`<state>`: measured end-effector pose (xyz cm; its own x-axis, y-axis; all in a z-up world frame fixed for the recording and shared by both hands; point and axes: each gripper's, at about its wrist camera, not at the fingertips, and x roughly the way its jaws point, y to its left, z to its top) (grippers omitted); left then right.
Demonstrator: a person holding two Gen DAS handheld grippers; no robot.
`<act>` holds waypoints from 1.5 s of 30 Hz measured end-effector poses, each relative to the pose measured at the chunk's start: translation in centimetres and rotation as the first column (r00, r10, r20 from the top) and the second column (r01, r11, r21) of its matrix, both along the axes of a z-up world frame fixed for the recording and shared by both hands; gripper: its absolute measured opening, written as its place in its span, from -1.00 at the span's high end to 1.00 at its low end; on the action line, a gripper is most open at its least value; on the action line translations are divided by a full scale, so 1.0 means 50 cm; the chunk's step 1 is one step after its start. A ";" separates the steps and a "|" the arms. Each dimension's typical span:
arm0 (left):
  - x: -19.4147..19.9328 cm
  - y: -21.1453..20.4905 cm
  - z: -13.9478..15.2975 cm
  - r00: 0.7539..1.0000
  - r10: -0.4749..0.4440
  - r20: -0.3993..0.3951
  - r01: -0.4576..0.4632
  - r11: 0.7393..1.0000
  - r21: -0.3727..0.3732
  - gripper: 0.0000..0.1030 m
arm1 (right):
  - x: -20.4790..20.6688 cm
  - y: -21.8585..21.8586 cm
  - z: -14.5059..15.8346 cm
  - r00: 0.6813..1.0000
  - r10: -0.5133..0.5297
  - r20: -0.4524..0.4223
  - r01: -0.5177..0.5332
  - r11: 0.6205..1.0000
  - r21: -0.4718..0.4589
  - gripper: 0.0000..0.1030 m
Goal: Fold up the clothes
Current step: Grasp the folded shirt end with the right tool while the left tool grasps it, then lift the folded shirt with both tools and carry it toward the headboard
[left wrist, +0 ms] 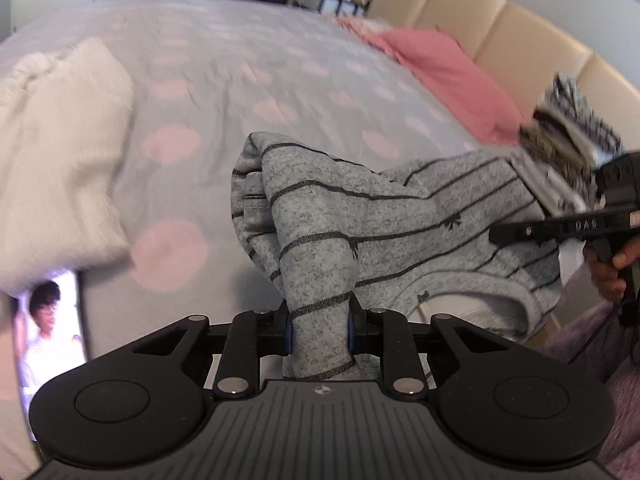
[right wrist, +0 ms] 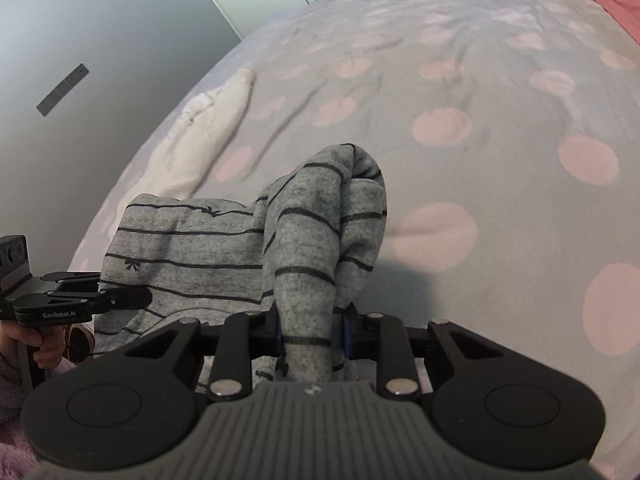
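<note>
On my left wrist camera the left gripper (left wrist: 320, 330) is clamped on a bunched fold of the grey striped garment (left wrist: 400, 216), the blue pads pressing the cloth from both sides at lower centre. On my right wrist camera the right gripper (right wrist: 313, 334) pinches another bunch of the same garment (right wrist: 192, 248) in the same way.

Only the left view gives me the beige headboard (left wrist: 480, 20) at upper right, the pink pillow (left wrist: 440, 68) below it, a checked stack of clothes (left wrist: 568, 132) at the right edge and a phone screen (left wrist: 48, 332) at lower left. Only the right view shows the grey wall (right wrist: 100, 20) and its dark plate at upper left. Both show the cream garment (left wrist: 60, 152) on the grey spotted bedcover (left wrist: 240, 60).

Each camera catches the other gripper at the frame edge, with fingers (left wrist: 608, 276) around its handle; from there I cannot tell how its jaws stand. The bedcover is motion-blurred, and the garment's lower hem is hidden behind my gripper bodies.

The garment hangs stretched between the two grippers, its long axis running across the frame, stripes roughly along it, with a bunched end rising toward frame centre in each view.
</note>
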<state>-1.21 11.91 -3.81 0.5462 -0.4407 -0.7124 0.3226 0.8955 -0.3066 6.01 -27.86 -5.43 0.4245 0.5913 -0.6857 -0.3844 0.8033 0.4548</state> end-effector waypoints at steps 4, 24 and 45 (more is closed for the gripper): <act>0.000 0.047 0.058 0.997 0.060 0.054 -0.060 0.998 -0.004 0.62 | 0.016 0.041 0.049 0.999 0.004 0.038 -0.006 0.998 0.055 0.46; 0.067 0.018 0.327 0.968 0.034 0.250 -0.024 0.999 -0.044 0.62 | 0.087 0.046 0.328 0.985 -0.013 0.170 -0.021 0.980 0.196 0.46; 0.257 -0.740 0.459 0.859 -0.376 0.348 0.482 0.824 -0.299 0.63 | 0.021 -0.613 0.701 0.841 -0.366 0.398 0.442 0.890 -0.116 0.47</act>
<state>11.64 -25.08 19.14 0.3811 -0.8708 -0.3105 0.7619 0.4860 -0.4281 7.08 -58.50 29.64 0.8324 0.1832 -0.5231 -0.1102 0.9796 0.1678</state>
